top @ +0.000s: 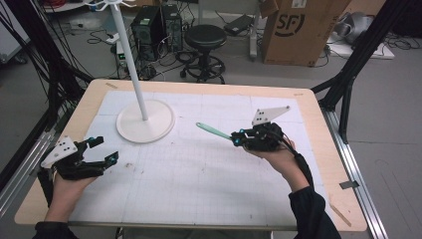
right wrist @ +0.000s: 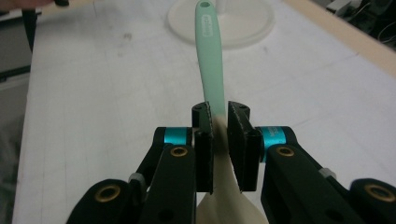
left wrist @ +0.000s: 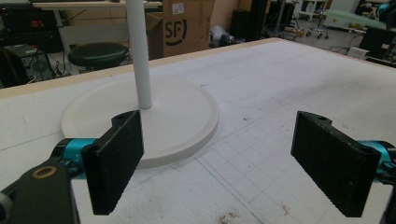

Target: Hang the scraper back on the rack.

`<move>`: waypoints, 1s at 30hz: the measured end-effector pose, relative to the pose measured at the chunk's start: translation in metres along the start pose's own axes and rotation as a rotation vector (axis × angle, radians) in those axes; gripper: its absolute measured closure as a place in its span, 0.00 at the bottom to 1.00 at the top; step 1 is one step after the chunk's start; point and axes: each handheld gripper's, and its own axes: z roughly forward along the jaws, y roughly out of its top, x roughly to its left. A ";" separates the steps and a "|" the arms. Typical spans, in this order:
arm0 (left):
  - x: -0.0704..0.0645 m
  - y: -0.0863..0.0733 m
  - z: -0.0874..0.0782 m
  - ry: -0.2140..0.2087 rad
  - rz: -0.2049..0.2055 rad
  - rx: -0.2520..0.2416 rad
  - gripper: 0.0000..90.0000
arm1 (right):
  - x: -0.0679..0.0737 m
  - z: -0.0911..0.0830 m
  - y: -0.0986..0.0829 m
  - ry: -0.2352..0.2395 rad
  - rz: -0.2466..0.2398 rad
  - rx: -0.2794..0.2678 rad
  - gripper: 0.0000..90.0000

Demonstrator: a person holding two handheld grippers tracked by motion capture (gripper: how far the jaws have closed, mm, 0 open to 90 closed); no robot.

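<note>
My right gripper (top: 238, 138) (right wrist: 220, 128) is shut on a utensil with a mint-green handle (top: 213, 130) (right wrist: 209, 56) and a cream head (right wrist: 224, 196); the handle sticks out past the jaws toward the white stand. The handle end has a small hole. A white stand with a round base (top: 145, 121) (left wrist: 140, 121) and a tall pole (top: 130, 57) (left wrist: 139, 51) sits at the back left of the table. My left gripper (top: 105, 149) (left wrist: 219, 163) is open near the table's left edge, nothing between its jaws, facing the stand's base.
The table (top: 199, 174) is covered with a white gridded mat and has a wooden rim. Beyond its far edge stand a black stool (top: 205, 37), computer towers (top: 158, 25) and a cardboard box (top: 298, 30). Black frame struts (top: 358, 55) rise at right.
</note>
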 end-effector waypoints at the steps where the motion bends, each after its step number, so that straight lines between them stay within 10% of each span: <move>1: 0.000 0.000 0.000 -0.002 0.001 0.001 0.19 | -0.001 -0.001 0.007 -0.008 -0.002 -0.005 0.90; 30: 0.003 0.000 0.003 -0.039 -0.028 -0.019 0.20 | 0.000 -0.007 0.174 -0.067 0.035 -0.151 0.90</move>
